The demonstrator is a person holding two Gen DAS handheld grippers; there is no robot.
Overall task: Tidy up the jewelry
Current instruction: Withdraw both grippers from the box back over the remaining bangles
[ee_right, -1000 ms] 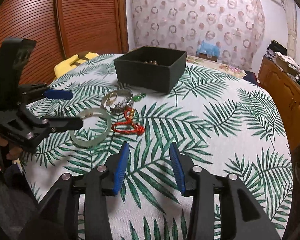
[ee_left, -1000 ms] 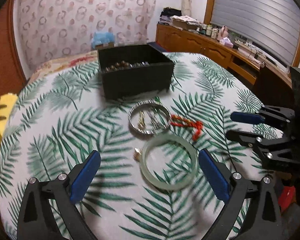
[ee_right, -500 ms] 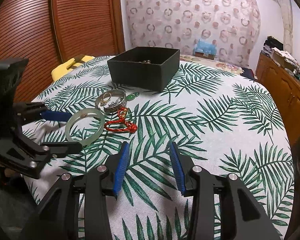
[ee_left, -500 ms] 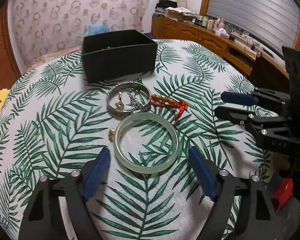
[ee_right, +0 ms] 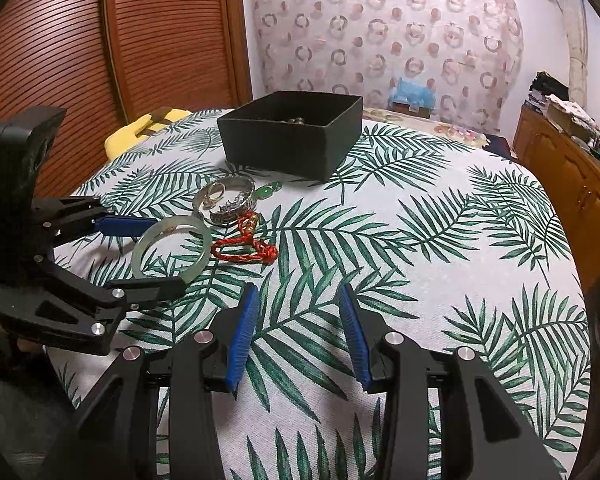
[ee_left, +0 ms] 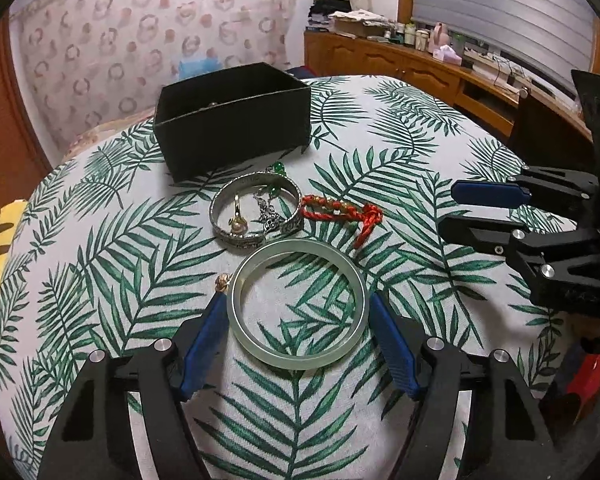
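Since the earlier frames the left claw [ee_left: 298, 334] has come forward and down, so that the pale green jade bangle [ee_left: 298, 304], which lay ahead of its tips, now sits between its blue pads [ee_left: 206, 338]. That claw is spread wide, one pad just beside the bangle's left rim and the other just beside its right; whether either pad touches the rim cannot be told, and the bangle lies flat on the desk [ee_left: 420, 152], not lifted. The right claw [ee_right: 298, 334] is released too, its jaws parted over bare leaf-print cloth, holding nothing, to the right of the bangle [ee_right: 171, 249]. Just beside the bangle's far left edge lies a small gold piece [ee_left: 223, 282]. Farther off is a silver bangle [ee_left: 256, 212] with small trinkets lying inside its ring, close to the jade one's far rim. To its right a red cord bracelet [ee_left: 342, 214] lies on the cloth. Farthest stands an open black box [ee_left: 234, 120], with a green pendant [ee_left: 278, 168] at its near wall.
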